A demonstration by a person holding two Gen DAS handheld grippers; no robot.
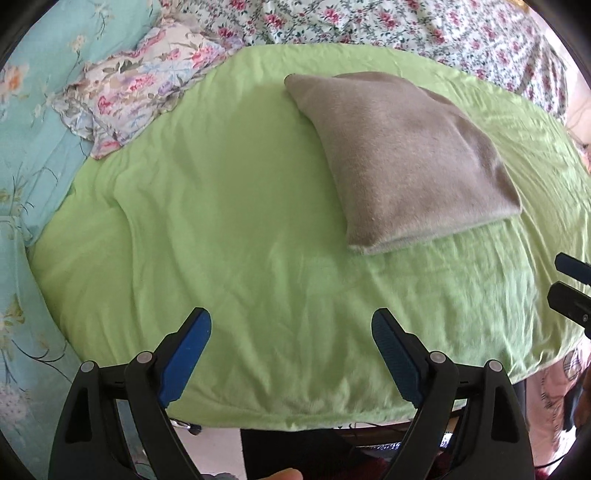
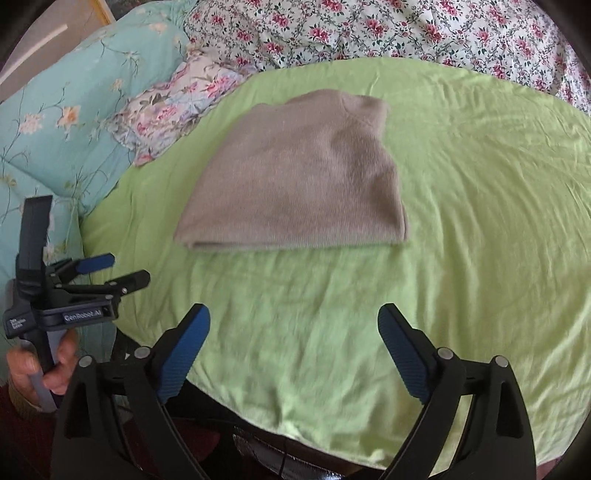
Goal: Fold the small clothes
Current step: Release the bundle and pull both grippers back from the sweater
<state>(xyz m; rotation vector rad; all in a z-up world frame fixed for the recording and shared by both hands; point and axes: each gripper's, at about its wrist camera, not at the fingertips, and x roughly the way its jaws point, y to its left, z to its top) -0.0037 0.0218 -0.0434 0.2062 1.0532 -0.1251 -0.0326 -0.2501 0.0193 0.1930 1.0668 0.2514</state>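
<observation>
A grey knitted garment (image 1: 402,162) lies folded into a compact rectangle on the green sheet (image 1: 240,221). It also shows in the right wrist view (image 2: 299,181), flat, with its folded edge toward me. My left gripper (image 1: 291,325) is open and empty, held over the sheet near its front edge, well short of the garment. It also shows from the side in the right wrist view (image 2: 122,269). My right gripper (image 2: 293,325) is open and empty, in front of the garment and apart from it. Its fingers (image 1: 570,284) show at the right edge of the left wrist view.
A floral pillow (image 1: 140,88) lies at the back left on a turquoise floral quilt (image 1: 33,122). A white quilt with pink flowers (image 2: 406,29) runs along the back. The green sheet (image 2: 480,221) ends at the front edge, with dark floor below.
</observation>
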